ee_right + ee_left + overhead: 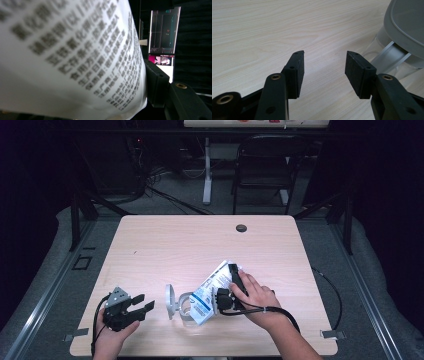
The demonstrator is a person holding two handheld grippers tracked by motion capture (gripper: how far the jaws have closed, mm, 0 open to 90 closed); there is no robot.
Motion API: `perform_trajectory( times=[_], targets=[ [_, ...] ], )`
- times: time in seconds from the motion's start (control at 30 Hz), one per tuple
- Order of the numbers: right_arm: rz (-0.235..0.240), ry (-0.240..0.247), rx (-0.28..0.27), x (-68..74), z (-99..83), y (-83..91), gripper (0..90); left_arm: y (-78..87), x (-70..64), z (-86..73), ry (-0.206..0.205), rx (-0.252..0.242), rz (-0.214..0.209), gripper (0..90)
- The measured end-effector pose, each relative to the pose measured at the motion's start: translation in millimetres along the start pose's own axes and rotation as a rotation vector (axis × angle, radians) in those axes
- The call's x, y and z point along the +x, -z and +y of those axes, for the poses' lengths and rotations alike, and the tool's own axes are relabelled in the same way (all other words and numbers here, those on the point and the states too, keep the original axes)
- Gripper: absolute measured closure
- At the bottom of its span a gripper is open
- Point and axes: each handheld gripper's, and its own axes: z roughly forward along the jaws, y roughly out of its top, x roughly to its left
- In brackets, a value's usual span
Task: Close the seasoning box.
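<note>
The pale wooden desk (165, 240) carries everything, its far half bare apart from a small dark round hole (241, 228) near the back edge. Behind it on the floor stands a dark folding chair (265, 165).

Toward the front of the desk, a white packet (212, 287) printed in blue and white lies at a slant, its upper end pointing away from the person and its lower end over a clear container (186, 306). In the right gripper view the packet's white face (70, 57), covered with rows of dark printed characters, sits pressed against the black jaw at the right side. The right tongs (231, 285) are clamped on this packet, held by the person's right hand (252, 297), with a black cable trailing off toward the desk's right edge.

Just left of the packet, a grey round lid (170, 301) stands on edge beside the clear container; the left gripper view shows this lid (407, 22) at the upper right.

The left tongs (142, 304) rest near the front left of the desk, jaws spread apart with nothing between them, pointing toward the lid.
</note>
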Motion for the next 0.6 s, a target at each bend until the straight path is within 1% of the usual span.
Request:
perform_trajectory(
  times=[0.13, 0.27, 0.37, 0.5, 0.6],
  targets=[
    [0.000, 0.001, -0.004, -0.2, 0.4, -0.3, 45.8, 0.0, 0.3, -0.1, 0.002, 0.001, -0.001, 50.2],
    [0.003, 0.000, 0.001, -0.3, 0.7, -0.1, 45.8, -0.6, 0.5, -0.4, 0.004, -0.011, -0.001, 50.3],
    [0.003, 0.002, 0.000, -0.3, 0.6, -0.1, 45.8, 0.0, 0.4, -0.1, 0.002, 0.001, -0.001, 50.3],
    [-0.004, 0.011, -0.010, -0.6, 0.5, -0.2, 45.9, 0.0, 0.5, 0.0, 0.002, 0.000, -0.001, 50.3],
    [-0.004, 0.014, -0.003, -0.9, 1.0, 0.4, 46.0, -0.1, 0.6, -0.1, 0.000, -0.005, 0.000, 50.3]
  ],
)
